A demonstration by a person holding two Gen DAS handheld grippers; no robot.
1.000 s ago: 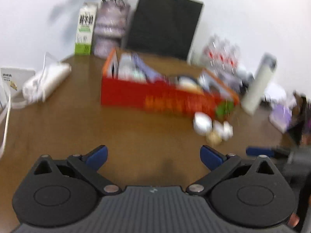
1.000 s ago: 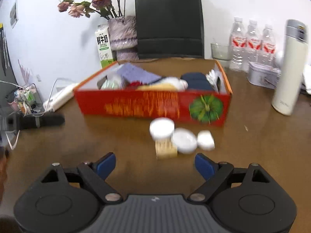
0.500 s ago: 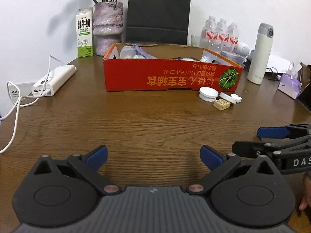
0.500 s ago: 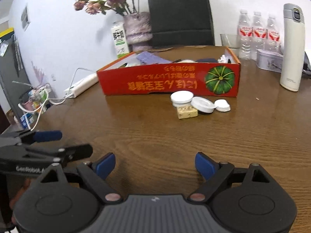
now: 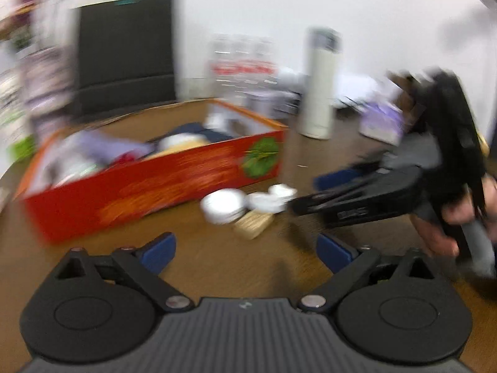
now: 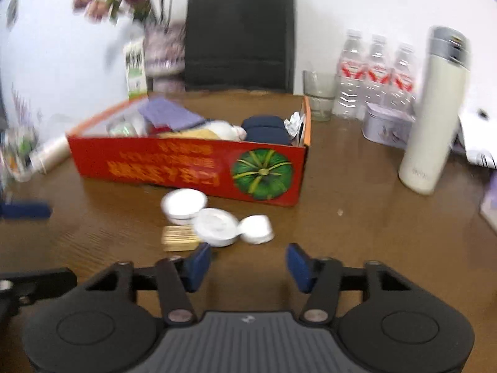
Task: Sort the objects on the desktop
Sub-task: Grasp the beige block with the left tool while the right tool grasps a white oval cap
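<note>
We were approaching small items [image 6: 214, 223] on bench [image 6: 357, 233], just at 6 o'clock of red box [image 6: 186, 164]. Right claw [image 6: 245, 265] closing, empty; left claw [image 5: 245, 248] wide, empty. Next: centre on one lid, then grip.

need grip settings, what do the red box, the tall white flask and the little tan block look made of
Red box: printed cardboard, matte; thin walls with a raw orange-brown top edge.
Flask: looks like coated metal, smooth off-white body with a brushed silver cap; could be plastic.
Tan block: pale and streaked like wood or card; too blurred to settle.
</note>
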